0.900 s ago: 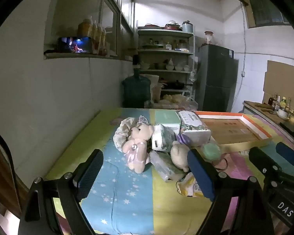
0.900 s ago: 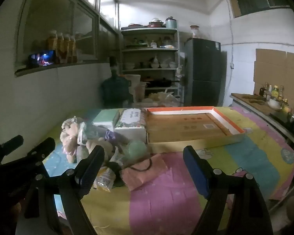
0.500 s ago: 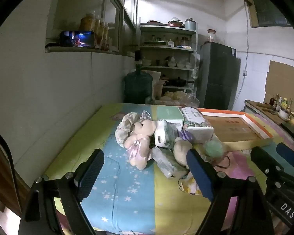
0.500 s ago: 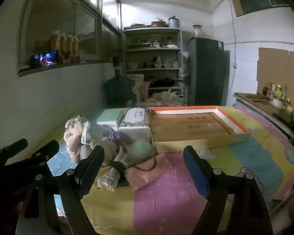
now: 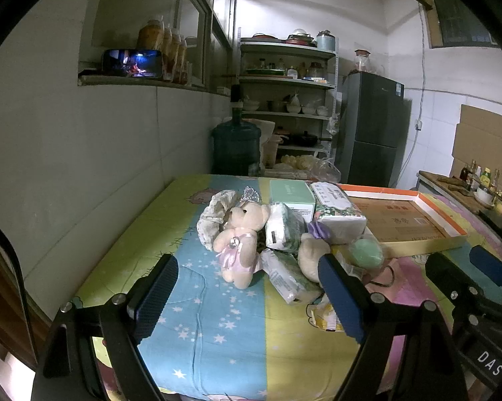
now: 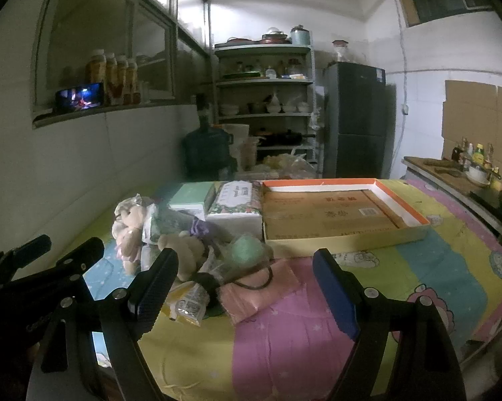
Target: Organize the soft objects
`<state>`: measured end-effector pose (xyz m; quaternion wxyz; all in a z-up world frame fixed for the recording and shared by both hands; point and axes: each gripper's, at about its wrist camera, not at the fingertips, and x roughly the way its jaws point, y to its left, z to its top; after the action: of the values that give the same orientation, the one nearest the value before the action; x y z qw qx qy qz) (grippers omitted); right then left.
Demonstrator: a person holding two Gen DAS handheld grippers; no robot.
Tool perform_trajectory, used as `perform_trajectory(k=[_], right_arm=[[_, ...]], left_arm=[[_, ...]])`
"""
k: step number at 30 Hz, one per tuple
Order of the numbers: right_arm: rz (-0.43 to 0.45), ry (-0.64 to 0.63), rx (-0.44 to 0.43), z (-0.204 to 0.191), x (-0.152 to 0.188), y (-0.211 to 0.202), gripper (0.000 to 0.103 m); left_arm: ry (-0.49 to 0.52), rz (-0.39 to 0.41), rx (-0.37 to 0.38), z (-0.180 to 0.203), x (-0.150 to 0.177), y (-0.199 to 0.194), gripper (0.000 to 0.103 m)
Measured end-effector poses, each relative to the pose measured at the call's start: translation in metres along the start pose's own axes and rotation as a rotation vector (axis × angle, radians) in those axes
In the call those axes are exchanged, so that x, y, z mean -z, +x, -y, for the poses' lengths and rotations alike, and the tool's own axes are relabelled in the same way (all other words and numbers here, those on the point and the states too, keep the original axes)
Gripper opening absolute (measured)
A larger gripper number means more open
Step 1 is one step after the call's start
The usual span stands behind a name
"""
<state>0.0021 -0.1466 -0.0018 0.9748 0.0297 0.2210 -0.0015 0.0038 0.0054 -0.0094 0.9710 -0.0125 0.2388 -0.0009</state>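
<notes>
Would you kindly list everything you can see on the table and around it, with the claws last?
Teddy bear: one, cream with pink dress, left of pile.
Tissue packs: several, white and green, mid pile.
Green box: one, behind pile.
Green ball: one, right of pile.
Pink pouch: one, front of pile.
Shallow box: one, orange-rimmed, empty, right.
Water jug: one, dark, behind table.
Fridge: one, dark, back.
Left claw: open, empty.
Right claw: open, empty.

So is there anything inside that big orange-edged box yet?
No, the orange-edged box shows only its bare cardboard bottom, and the soft toys lie piled on the table beside it.
</notes>
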Motion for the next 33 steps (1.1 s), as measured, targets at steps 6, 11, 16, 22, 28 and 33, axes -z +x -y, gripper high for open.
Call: perform_trajectory(k=[6, 11, 16, 22, 28, 33], right_arm=[[-0.002, -0.008, -0.002, -0.003, -0.0002, 0.0011, 0.084], [-0.002, -0.009, -0.003, -0.0038, -0.0005, 0.0005, 0.084], [-0.002, -0.009, -0.003, -0.0043, -0.0008, 0.0002, 0.084], [-0.001, -0.008, -0.004, -0.0049, -0.0009, 0.0, 0.084], [-0.004, -0.009, -0.005, -0.0061, -0.0008, 0.0006, 0.084], [-0.005, -0.009, -0.005, -0.0072, -0.0008, 0.0006, 0.084]], left_arm=[[-0.001, 0.0, 0.0, -0.0001, -0.0006, -0.0004, 0.086], [-0.003, -0.001, -0.001, -0.0001, -0.0008, -0.0007, 0.086], [0.0, -0.001, 0.002, -0.0005, -0.0015, -0.0002, 0.086], [0.001, 0.0, 0.001, -0.0001, -0.0018, 0.0005, 0.086], [0.002, -0.005, 0.003, 0.0007, -0.0016, 0.0041, 0.086], [0.001, -0.006, 0.007, 0.0023, -0.0017, 0.0034, 0.086]])
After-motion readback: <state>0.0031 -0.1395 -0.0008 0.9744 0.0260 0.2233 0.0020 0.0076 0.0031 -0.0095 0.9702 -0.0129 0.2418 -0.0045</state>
